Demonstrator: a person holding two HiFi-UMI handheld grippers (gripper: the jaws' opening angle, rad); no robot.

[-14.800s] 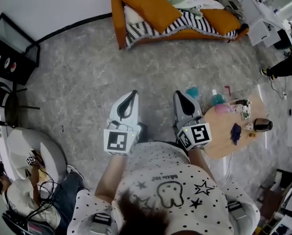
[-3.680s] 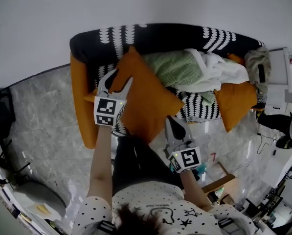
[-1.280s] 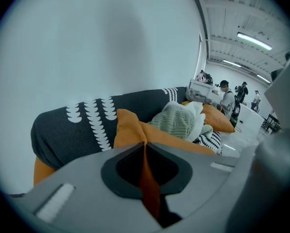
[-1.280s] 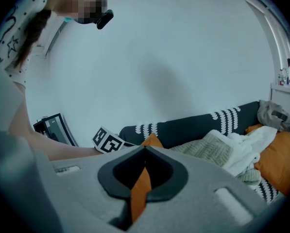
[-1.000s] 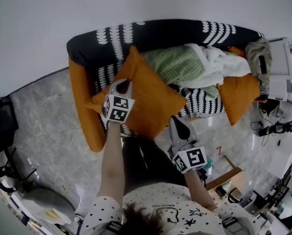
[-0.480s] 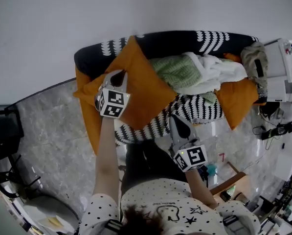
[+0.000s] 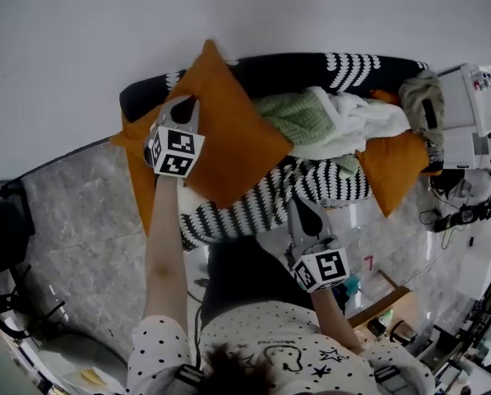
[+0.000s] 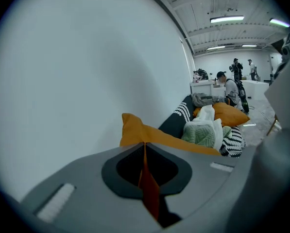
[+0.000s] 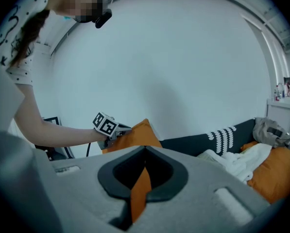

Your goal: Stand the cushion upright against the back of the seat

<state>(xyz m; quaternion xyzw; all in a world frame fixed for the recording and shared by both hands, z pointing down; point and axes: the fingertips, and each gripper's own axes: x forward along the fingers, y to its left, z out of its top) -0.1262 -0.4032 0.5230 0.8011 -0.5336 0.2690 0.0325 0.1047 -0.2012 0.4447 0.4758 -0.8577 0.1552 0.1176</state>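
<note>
Midway: left gripper (image 7: 186, 105) jaws pinch the square orange fabric cushion (image 7: 229, 138) aloft, not yet leaning on the black backrest (image 7: 294, 64); right gripper (image 7: 299, 206) jaws pressed together, empty.

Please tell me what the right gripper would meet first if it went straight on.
Probably the cushion, held up by the left gripper; depth is unclear, and the wall lies behind it.

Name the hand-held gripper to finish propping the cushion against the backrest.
Left. The left hand-held gripper is shut on the cushion, raised at the backrest; the right hand-held gripper hangs clear.
</note>
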